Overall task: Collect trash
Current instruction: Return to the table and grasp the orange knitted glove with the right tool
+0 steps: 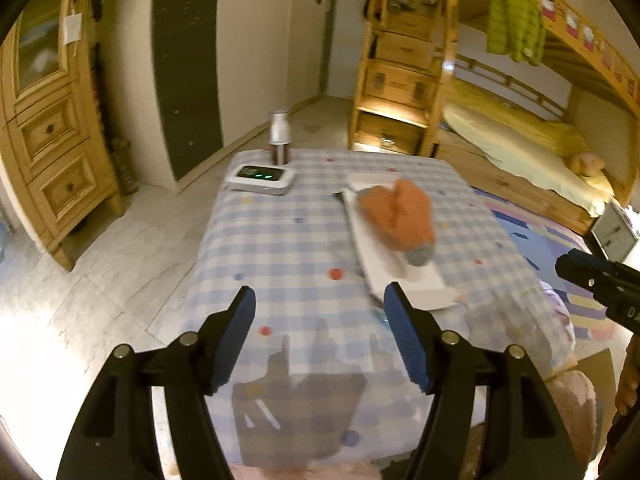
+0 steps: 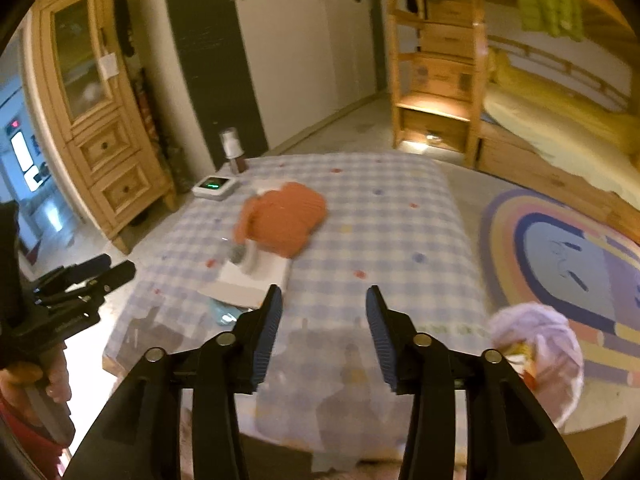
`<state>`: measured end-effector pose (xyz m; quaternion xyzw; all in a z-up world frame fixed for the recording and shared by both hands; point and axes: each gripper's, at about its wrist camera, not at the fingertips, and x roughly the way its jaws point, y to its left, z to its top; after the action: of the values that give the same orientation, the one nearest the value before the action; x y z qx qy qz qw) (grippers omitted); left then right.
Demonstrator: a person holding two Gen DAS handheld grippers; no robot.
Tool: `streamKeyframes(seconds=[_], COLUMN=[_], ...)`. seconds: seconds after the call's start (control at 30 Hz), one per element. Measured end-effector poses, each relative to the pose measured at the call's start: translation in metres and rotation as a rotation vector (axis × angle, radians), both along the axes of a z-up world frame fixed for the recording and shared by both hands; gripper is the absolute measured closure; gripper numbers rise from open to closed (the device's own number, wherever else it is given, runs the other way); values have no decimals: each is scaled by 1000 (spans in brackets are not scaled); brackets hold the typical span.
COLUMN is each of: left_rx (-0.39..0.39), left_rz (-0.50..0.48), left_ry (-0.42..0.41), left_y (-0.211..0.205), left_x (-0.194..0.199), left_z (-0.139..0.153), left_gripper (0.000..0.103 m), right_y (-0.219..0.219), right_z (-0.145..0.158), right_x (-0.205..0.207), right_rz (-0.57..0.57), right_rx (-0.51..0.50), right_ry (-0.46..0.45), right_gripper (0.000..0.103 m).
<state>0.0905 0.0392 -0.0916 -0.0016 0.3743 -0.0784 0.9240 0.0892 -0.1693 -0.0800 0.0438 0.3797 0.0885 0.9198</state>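
Note:
A table under a blue checked cloth (image 1: 288, 240) fills both views. On it an orange knitted cloth (image 1: 400, 216) (image 2: 284, 220) lies over a flat white box (image 1: 416, 280) (image 2: 252, 276), with a small grey object (image 2: 238, 256) at its edge. A crumpled bluish wrapper (image 2: 224, 314) sits by the box's near end. A lilac plastic bag (image 2: 536, 344) (image 1: 558, 308) holding scraps hangs at the table's right edge. My left gripper (image 1: 320, 296) (image 2: 116, 268) is open above the cloth, with nothing between its fingers. My right gripper (image 2: 324, 294) (image 1: 592, 280) is open and empty too.
At the table's far left corner stand a white device with green lights (image 1: 262, 178) (image 2: 214, 186) and a capped bottle (image 1: 279, 136). A wooden cabinet (image 1: 52, 132) is at the left, a bunk bed (image 1: 520, 140) at the right, a coloured rug (image 2: 560, 248) on the floor.

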Motion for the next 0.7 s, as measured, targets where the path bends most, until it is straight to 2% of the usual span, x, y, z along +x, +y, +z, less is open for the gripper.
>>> streamKeyframes(seconds=[0.33, 0.4, 0.5, 0.6, 0.7], left_rx=[8, 5, -1, -6, -6], left_rz=[73, 82, 88, 89, 85], left_ry=[28, 35, 47, 57, 65], left_y=[30, 35, 36, 34, 30], left_x=[35, 43, 51, 58, 59], left_z=[-13, -16, -21, -26, -29], left_gripper=[37, 37, 37, 37, 37], right_y=[53, 69, 83, 101, 112], right_z=[-18, -24, -33, -45, -59], right_x=[66, 81, 94, 112, 125], right_rz=[91, 112, 126, 122, 94], right_rx=[-56, -79, -101, -167, -267], right_ry=[29, 36, 52, 64, 87], right_gripper=[54, 45, 41, 35, 35])
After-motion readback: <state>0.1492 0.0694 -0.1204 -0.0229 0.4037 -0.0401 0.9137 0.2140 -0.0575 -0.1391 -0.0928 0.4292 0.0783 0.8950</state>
